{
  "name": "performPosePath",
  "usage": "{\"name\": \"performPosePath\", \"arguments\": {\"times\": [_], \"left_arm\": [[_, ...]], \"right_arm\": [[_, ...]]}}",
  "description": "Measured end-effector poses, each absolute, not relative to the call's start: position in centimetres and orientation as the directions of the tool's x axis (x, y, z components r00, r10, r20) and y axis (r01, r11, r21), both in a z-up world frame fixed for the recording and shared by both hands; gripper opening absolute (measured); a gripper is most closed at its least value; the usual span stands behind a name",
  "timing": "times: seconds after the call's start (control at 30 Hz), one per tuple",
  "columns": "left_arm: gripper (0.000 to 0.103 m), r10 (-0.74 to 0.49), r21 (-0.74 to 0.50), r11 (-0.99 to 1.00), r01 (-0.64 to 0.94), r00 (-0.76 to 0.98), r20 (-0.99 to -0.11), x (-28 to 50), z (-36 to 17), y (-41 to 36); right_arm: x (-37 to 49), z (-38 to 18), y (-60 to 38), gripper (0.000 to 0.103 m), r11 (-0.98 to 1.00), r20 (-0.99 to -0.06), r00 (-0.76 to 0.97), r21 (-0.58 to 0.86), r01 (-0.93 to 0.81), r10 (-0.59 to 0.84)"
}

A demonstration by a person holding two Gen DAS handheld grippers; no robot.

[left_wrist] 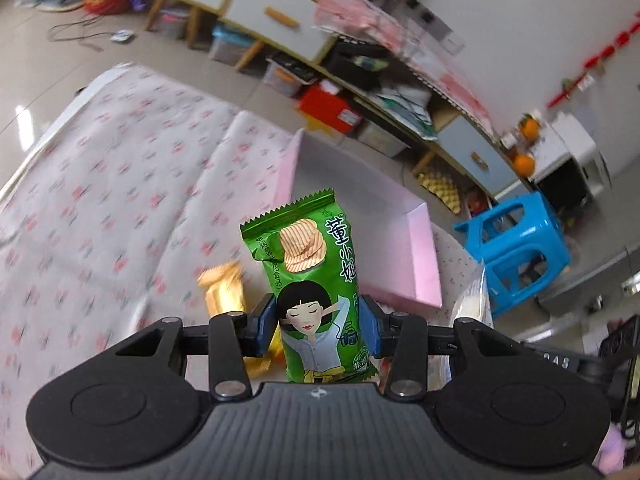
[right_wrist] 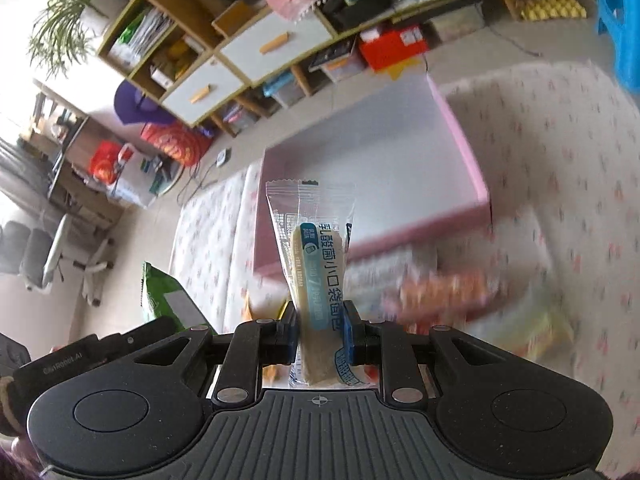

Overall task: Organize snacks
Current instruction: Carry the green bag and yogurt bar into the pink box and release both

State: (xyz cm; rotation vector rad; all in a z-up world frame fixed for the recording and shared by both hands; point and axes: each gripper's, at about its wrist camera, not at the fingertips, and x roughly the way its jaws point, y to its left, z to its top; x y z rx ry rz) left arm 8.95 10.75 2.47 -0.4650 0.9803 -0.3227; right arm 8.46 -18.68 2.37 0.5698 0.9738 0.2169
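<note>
Clearly, your left gripper (left_wrist: 318,328) clamped the chip bag (left_wrist: 316,288). Your right gripper (right_wrist: 319,330) pinched the bread pack (right_wrist: 316,276) before the pink box (right_wrist: 460,136).

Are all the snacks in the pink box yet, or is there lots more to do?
Not yet. The part of the pink box in view looks bare, so nothing seems put away. In hand: the left gripper pinches a green chip bag, and the right gripper pinches a clear bread packet. Left over: a golden snack and some blurry orange packets lie on the flowered cloth.
</note>
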Motion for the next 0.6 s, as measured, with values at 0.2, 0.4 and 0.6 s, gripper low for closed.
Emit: {"name": "performPosePath", "arguments": {"times": [0.2, 0.4, 0.6], "left_arm": [[0.04, -0.417, -0.394, 0.903, 0.169, 0.565, -0.712, 13.1, 1.6, 6.7], [0.04, -0.42, -0.314, 0.907, 0.28, 0.579, -0.699, 15.1, -0.4, 2.5], [0.04, -0.352, -0.194, 0.929, 0.315, 0.589, -0.727, 15.9, -1.8, 0.3]], "right_arm": [[13.1, 1.7, -20.9, 0.021, 0.846, -0.681, 0.626, 0.529, 0.062, 0.38], [16.1, -1.7, -23.2, 0.021, 0.828, -0.633, 0.677, 0.557, 0.061, 0.375], [17.8, -3.4, -24.7, 0.021, 0.85, -0.64, 0.693, 0.522, 0.075, 0.332]]}}
